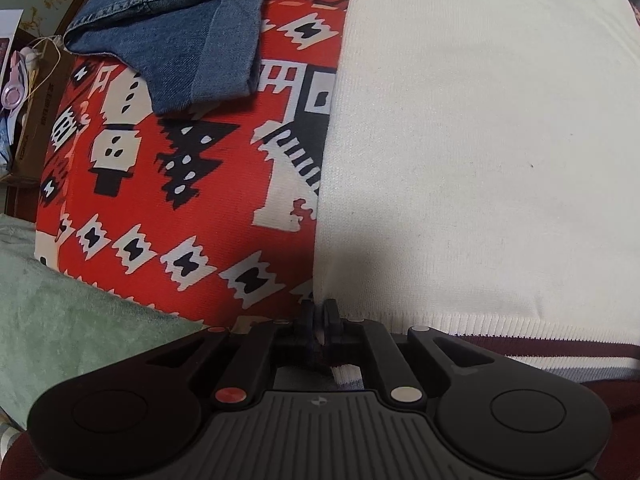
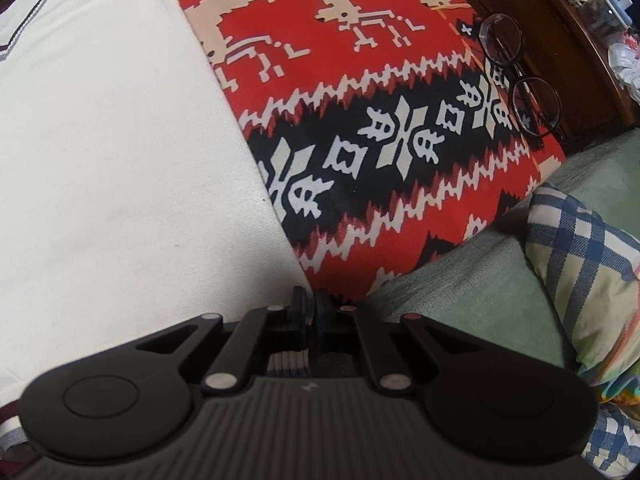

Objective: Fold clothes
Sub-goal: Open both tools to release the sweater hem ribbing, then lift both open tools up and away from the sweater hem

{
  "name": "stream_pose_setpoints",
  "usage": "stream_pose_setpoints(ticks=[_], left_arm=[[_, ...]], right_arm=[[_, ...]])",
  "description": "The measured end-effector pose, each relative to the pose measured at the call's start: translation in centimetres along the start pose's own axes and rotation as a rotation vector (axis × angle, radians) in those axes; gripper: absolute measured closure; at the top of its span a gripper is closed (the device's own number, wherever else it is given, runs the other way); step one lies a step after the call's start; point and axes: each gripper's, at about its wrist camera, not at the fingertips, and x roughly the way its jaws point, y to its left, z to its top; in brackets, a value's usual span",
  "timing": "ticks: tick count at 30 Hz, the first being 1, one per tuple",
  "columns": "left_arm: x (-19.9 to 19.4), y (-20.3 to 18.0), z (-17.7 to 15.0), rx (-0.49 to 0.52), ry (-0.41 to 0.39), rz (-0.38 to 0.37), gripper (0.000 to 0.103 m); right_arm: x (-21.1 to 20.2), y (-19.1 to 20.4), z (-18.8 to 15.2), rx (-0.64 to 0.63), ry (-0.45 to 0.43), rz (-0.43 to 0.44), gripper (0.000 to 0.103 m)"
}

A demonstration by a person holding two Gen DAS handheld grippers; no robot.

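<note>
A cream knit sweater (image 1: 480, 140) with a maroon and grey striped hem lies flat on a red patterned blanket (image 1: 192, 208). My left gripper (image 1: 319, 312) is shut on the sweater's lower left hem corner. The same sweater (image 2: 120, 160) fills the left of the right wrist view. There my right gripper (image 2: 309, 300) is shut on the sweater's lower right hem corner, with ribbed hem showing between the arms. Folded blue denim jeans (image 1: 176, 32) lie on the blanket at the far left.
A pair of black-rimmed glasses (image 2: 516, 76) rests at the blanket's (image 2: 380, 80) far right edge beside a dark wooden cabinet (image 2: 560, 40). A green towel-like cover (image 1: 60, 300) borders the blanket near me. A blue plaid cushion (image 2: 588, 264) sits at the right.
</note>
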Motion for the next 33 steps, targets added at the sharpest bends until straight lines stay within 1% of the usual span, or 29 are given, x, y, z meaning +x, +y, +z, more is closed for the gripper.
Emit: stream_pose_setpoints(ticks=[1, 2, 3, 4, 6, 7, 8, 9, 11, 12, 13, 14, 15, 17, 18, 20, 21, 23, 24, 25, 27, 29, 31, 33], left_arm=[[0.0, 0.0, 0.0, -0.003, 0.001, 0.002, 0.092], [-0.1, 0.0, 0.1, -0.005, 0.002, 0.004, 0.085], [-0.1, 0.0, 0.1, -0.013, 0.003, 0.009, 0.08], [-0.1, 0.0, 0.2, -0.021, 0.003, 0.014, 0.07], [-0.3, 0.4, 0.2, -0.044, 0.001, -0.011, 0.069], [-0.5, 0.6, 0.2, -0.057, -0.002, -0.026, 0.068], [-0.6, 0.9, 0.2, -0.069, -0.006, -0.042, 0.066], [-1.0, 1.1, 0.1, -0.079, -0.022, -0.047, 0.065], [-1.7, 1.5, -0.1, -0.1, -0.055, -0.057, 0.056], [-2.2, 1.6, -0.2, -0.101, -0.08, -0.064, 0.054], [-2.7, 1.7, -0.3, -0.101, -0.106, -0.071, 0.048], [-3.2, 1.8, -0.3, -0.098, -0.133, -0.091, 0.041], [-3.7, 1.8, -0.3, -0.094, -0.16, -0.111, 0.038], [-4.7, 2.4, 0.1, -0.097, -0.215, -0.145, 0.029], [-5.1, 2.6, 0.3, -0.099, -0.24, -0.148, 0.027], [-6.0, 3.6, 1.3, -0.097, -0.287, -0.15, 0.021], [-6.4, 3.7, 1.8, -0.094, -0.308, -0.153, 0.021], [-6.4, 3.4, 3.0, -0.082, -0.32, -0.173, 0.021], [-6.2, 3.2, 3.6, -0.076, -0.321, -0.179, 0.021], [-6.2, 2.8, 4.2, -0.07, -0.331, -0.182, 0.021], [-6.4, 2.1, 5.3, -0.058, -0.361, -0.183, 0.02], [-6.7, 1.2, 6.2, -0.047, -0.401, -0.18, 0.02], [-6.8, 0.7, 6.9, -0.049, -0.455, -0.207, 0.02], [-6.7, 0.2, 7.8, -0.038, -0.479, -0.235, 0.02]], right_arm=[[0.0, 0.1, 0.0, 0.002, -0.003, -0.012, 0.093], [0.0, 0.1, 0.6, 0.003, -0.006, -0.023, 0.086], [0.2, 0.4, 0.5, 0.002, -0.009, -0.024, 0.084], [0.4, 0.6, 0.5, 0.0, -0.012, -0.025, 0.08], [0.2, 0.3, 0.5, 0.014, -0.018, -0.013, 0.073], [0.0, 0.2, 0.3, 0.02, -0.031, -0.005, 0.071], [-0.2, 0.0, 0.2, 0.025, -0.043, 0.002, 0.069], [-0.4, -0.2, 0.1, 0.03, -0.057, 0.009, 0.067], [-1.2, -0.6, -0.3, 0.05, -0.106, 0.029, 0.054], [-1.7, -0.8, -0.4, 0.057, -0.13, 0.044, 0.05], [-2.2, -0.9, -0.5, 0.062, -0.158, 0.063, 0.042], [-2.7, -1.0, -0.6, 0.073, -0.191, 0.085, 0.036], [-3.1, -1.1, -0.8, 0.09, -0.22, 0.101, 0.034], [-3.8, -1.0, -0.9, 0.078, -0.276, 0.134, 0.026], [-4.1, -0.9, -0.9, 0.071, -0.303, 0.149, 0.024], [-5.0, -0.2, -0.6, 0.046, -0.358, 0.168, 0.016], [-5.4, 0.2, -0.4, 0.037, -0.381, 0.163, 0.014], [-6.1, 1.2, 0.0, 0.011, -0.429, 0.134, 0.009], [-6.2, 1.5, 0.3, -0.001, -0.454, 0.133, 0.007], [-6.4, 1.9, 0.6, -0.013, -0.478, 0.133, 0.001], [-6.5, 2.8, 1.2, -0.024, -0.531, 0.139, 0.0], [-6.3, 3.6, 2.0, -0.027, -0.574, 0.124, 0.0], [-5.9, 4.3, 3.1, -0.025, -0.578, 0.115, 0.0], [-5.2, 4.7, 4.3, -0.042, -0.562, 0.143, 0.0]])
